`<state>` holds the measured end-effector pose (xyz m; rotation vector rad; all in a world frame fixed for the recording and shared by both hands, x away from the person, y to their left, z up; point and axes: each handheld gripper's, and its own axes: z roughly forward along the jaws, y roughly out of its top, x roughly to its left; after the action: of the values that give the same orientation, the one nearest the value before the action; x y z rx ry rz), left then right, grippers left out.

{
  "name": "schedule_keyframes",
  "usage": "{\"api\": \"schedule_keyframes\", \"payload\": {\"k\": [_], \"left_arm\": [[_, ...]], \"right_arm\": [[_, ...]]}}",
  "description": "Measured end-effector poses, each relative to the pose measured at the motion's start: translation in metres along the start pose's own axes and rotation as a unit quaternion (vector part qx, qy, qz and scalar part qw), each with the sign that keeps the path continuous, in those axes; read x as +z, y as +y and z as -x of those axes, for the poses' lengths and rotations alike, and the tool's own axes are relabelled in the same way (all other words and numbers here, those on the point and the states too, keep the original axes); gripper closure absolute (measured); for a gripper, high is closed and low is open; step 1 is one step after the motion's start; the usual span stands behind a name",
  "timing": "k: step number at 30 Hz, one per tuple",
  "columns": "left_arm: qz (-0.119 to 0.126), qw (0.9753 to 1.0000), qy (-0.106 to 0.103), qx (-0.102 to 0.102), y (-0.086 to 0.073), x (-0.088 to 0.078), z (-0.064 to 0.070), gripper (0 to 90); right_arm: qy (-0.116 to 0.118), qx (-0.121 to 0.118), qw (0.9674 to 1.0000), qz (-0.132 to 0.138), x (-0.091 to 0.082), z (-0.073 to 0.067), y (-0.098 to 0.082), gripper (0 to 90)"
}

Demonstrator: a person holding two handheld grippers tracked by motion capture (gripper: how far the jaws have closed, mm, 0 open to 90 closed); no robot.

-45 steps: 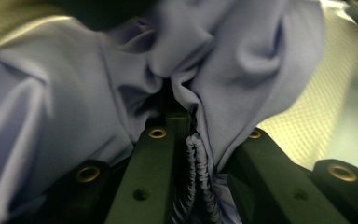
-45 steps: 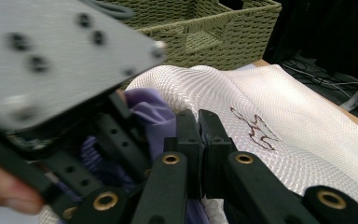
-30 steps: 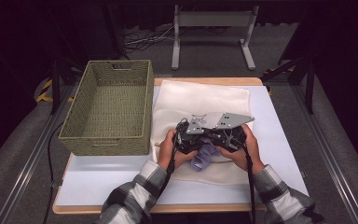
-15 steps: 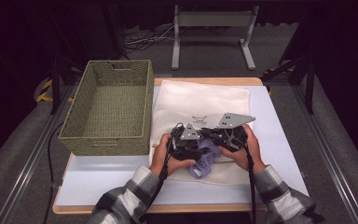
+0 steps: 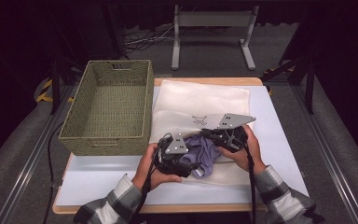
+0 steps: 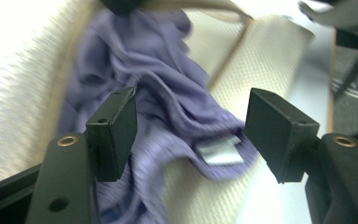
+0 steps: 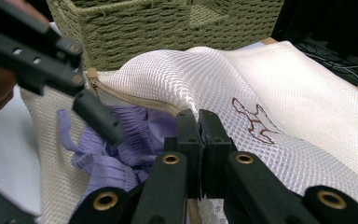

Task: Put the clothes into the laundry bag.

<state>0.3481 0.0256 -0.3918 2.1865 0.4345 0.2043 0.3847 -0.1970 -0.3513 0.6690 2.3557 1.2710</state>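
A: Where does the crumpled lilac fabric garment (image 5: pixel 204 150) lie?

B: Low centre of the high view, half inside the mouth of the white mesh laundry bag (image 5: pixel 200 100) on the counter (image 5: pixel 98 179), spilling toward the bottom of the frame. Its long axis runs from lower left to upper right.

A: And the left gripper (image 6: pixel 191 130)?

B: Its jaws have just been opening and stand apart with nothing pinched; the garment lies directly beyond them, so it is the nearer one to push the cloth in. The hand is low, aimed right across the frame.

A: The right gripper (image 7: pixel 199 140)?

B: Jaws together, clamped on the bag's zippered rim, lifting it open. The woven olive basket (image 5: pixel 112 105) sits at upper left.
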Motion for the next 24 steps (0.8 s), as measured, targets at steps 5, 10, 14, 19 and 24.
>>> {"api": "schedule_keyframes", "payload": {"k": [5,10,14,19,24], "left_arm": [[-0.034,0.9993,0.014,0.003,-0.008,0.021,-0.001,31.5],[-0.041,0.9985,0.038,-0.003,-0.009,0.041,-0.009,43.2],[-0.037,0.9981,0.048,-0.005,-0.006,0.053,-0.011,57.9],[-0.034,0.9976,0.056,-0.022,-0.003,0.064,-0.017,77.9],[-0.02,0.9967,0.06,-0.05,0.005,0.074,-0.023,80.4]], "right_arm": [[0.002,-0.001,1.0,-0.001,0.0,-0.001,-0.001,88.3],[0.007,-0.003,1.0,-0.004,0.001,-0.003,-0.003,88.3],[0.007,-0.005,0.9999,-0.005,0.001,-0.004,-0.004,88.3],[0.009,-0.006,0.9999,-0.007,0.001,-0.005,-0.006,88.3],[0.011,-0.003,0.9999,-0.009,0.001,-0.006,-0.008,88.4]]}}
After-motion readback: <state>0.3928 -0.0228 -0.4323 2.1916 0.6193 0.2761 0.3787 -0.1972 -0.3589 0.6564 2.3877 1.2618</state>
